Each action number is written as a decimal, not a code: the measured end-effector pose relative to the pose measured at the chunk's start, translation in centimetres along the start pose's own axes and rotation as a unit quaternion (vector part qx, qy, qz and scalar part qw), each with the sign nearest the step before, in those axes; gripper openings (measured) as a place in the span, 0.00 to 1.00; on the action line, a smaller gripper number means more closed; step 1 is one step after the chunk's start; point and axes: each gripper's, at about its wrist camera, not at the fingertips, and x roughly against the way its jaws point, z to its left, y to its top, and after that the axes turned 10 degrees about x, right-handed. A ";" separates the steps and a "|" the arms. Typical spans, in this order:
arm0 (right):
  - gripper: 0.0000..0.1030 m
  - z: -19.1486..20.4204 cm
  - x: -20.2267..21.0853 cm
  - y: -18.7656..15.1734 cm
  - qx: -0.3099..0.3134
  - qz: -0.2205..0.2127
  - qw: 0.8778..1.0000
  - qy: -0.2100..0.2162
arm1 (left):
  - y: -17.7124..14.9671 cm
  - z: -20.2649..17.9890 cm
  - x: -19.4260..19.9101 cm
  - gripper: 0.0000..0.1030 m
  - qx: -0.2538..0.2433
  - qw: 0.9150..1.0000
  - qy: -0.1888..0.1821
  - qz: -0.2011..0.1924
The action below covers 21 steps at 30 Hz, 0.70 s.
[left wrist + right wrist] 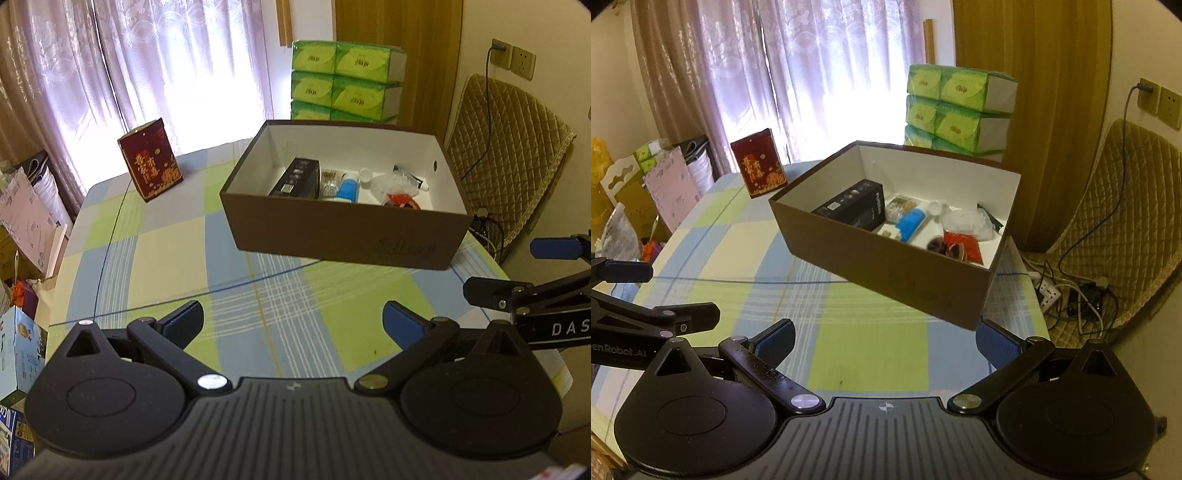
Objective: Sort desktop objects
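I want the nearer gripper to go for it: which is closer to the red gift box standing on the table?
Left, probably. The left gripper hovers over the tablecloth on the side of the red gift box; the right gripper sits farther right, by the brown cardboard box. Both jaws are open.

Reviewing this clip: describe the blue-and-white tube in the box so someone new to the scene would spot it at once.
Start at the brown cardboard box on the checked tablecloth. Inside, the black carton lies at its left end and a red packet towards the right. Between them lies the tube: the only bright blue thing there, with a white cap pointing away from the camera.
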 end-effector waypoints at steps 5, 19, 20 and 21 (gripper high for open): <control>0.98 0.3 -0.3 -0.2 0.005 0.006 1.000 0.000 | -0.4 0.2 -0.4 0.99 0.003 1.000 0.002 0.008; 0.98 0.1 -1.2 0.1 0.008 0.009 1.000 -0.004 | 0.1 0.4 -1.5 0.99 0.004 1.000 0.005 0.014; 0.98 0.1 -1.3 0.2 0.006 0.008 1.000 -0.005 | 0.2 0.4 -1.6 0.99 0.003 1.000 0.005 0.013; 0.98 0.0 -1.3 0.2 0.005 0.008 1.000 -0.005 | 0.3 0.4 -1.6 0.99 0.004 1.000 0.004 0.013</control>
